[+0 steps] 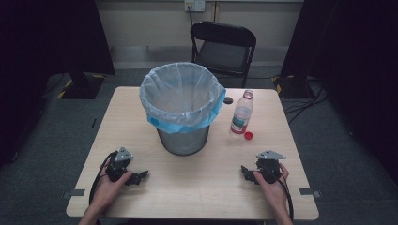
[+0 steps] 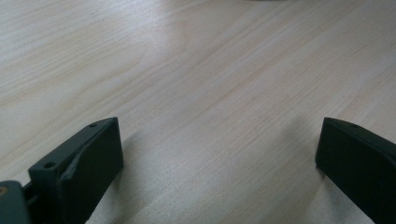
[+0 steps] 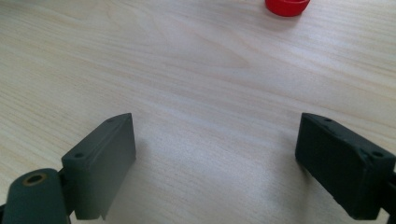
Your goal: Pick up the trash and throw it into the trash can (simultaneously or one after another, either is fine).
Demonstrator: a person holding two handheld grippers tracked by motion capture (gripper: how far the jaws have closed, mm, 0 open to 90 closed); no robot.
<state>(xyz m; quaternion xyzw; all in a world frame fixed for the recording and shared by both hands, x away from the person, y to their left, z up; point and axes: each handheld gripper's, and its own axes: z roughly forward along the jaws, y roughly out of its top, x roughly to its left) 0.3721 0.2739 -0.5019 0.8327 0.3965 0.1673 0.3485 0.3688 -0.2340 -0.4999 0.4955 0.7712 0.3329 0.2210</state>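
at the near left of a pale wooden table (image 1: 141, 117), a person's left hand (image 1: 109, 187) rests on the surface holding the left gripper (image 1: 141, 176), its two black jaws spread wide with nothing but bare wood grain between them, as the left gripper view confirms. just beyond it, toward the middle of the table, stands a mesh waste bin (image 1: 183, 140) lined with a translucent bag (image 1: 180, 96) whose blue edge folds over the rim. right of the bin an uncapped plastic bottle (image 1: 242, 113) with a red-and-white label stands upright, and its red cap (image 1: 248, 136) lies on the wood just beside its base. at the near right, the right hand (image 1: 273, 185) holds the right gripper (image 1: 245, 171) on the table, jaws likewise standing far apart and gripping nothing; the right gripper view shows the cap ahead of them, well apart from the tips. a black folding chair (image 1: 224, 44) sits behind the table against the far wall.
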